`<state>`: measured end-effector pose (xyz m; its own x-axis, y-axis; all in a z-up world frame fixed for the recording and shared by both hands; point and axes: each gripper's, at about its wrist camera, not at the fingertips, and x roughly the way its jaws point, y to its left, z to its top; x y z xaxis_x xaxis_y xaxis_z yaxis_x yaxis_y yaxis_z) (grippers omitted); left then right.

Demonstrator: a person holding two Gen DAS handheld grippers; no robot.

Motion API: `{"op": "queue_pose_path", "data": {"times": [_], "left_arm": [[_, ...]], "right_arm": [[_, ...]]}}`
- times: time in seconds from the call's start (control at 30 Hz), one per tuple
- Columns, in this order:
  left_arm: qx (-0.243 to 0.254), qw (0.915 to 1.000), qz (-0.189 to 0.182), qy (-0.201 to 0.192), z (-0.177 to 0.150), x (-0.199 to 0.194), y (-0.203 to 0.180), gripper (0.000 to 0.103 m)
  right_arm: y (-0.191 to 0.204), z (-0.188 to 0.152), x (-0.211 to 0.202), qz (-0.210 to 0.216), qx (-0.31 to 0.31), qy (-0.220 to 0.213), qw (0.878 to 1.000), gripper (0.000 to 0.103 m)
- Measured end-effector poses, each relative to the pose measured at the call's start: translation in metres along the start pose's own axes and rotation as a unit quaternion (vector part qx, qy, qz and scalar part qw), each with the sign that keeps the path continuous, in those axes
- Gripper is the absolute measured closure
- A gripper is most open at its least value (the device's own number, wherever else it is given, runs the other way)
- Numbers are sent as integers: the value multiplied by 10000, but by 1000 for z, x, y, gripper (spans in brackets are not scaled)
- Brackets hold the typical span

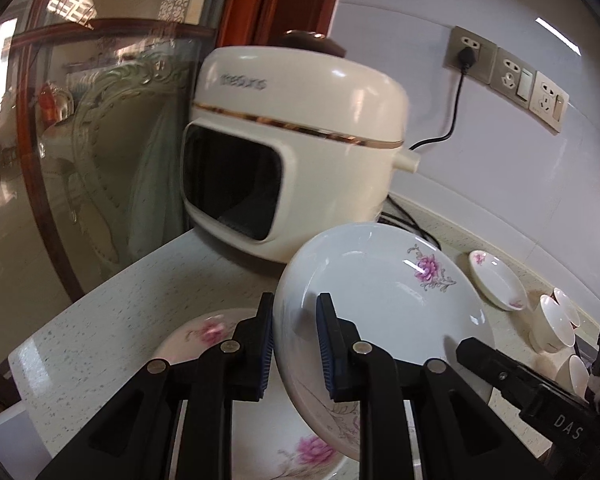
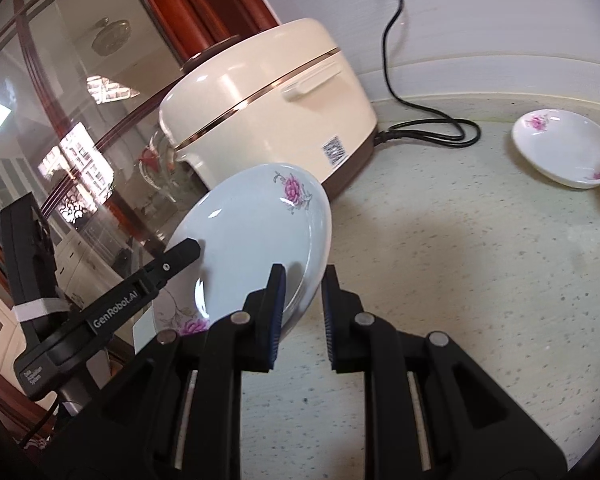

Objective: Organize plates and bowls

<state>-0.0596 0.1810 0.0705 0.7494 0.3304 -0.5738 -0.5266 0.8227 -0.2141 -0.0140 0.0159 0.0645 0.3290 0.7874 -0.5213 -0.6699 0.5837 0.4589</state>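
A white plate with pink flowers (image 1: 384, 296) is held tilted above a larger flowered plate (image 1: 216, 332) on the counter. My left gripper (image 1: 294, 344) has its fingers on either side of the tilted plate's rim. My right gripper (image 2: 302, 312) also straddles that plate's (image 2: 256, 240) rim, from the opposite side. The left gripper's finger (image 2: 168, 264) shows in the right wrist view; the right gripper's finger (image 1: 496, 364) shows in the left wrist view. A small flowered dish (image 2: 564, 148) lies on the counter to the right, also in the left wrist view (image 1: 498, 280).
A cream rice cooker (image 1: 296, 140) stands behind the plates, its black cord (image 2: 424, 120) running along the counter (image 2: 460, 280) to a wall socket (image 1: 466, 54). White cups (image 1: 556, 320) sit at the right. A glass partition (image 1: 80, 140) borders the counter's left edge.
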Motion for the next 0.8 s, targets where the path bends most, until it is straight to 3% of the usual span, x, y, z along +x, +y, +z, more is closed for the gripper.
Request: {"op": "queue_pose_path", "data": {"times": [0.8], "left_arm": [[-146, 9996, 161, 202, -23, -4, 49, 81]], "right_arm": [[34, -22, 31, 56, -424, 250, 9988, 81]]}}
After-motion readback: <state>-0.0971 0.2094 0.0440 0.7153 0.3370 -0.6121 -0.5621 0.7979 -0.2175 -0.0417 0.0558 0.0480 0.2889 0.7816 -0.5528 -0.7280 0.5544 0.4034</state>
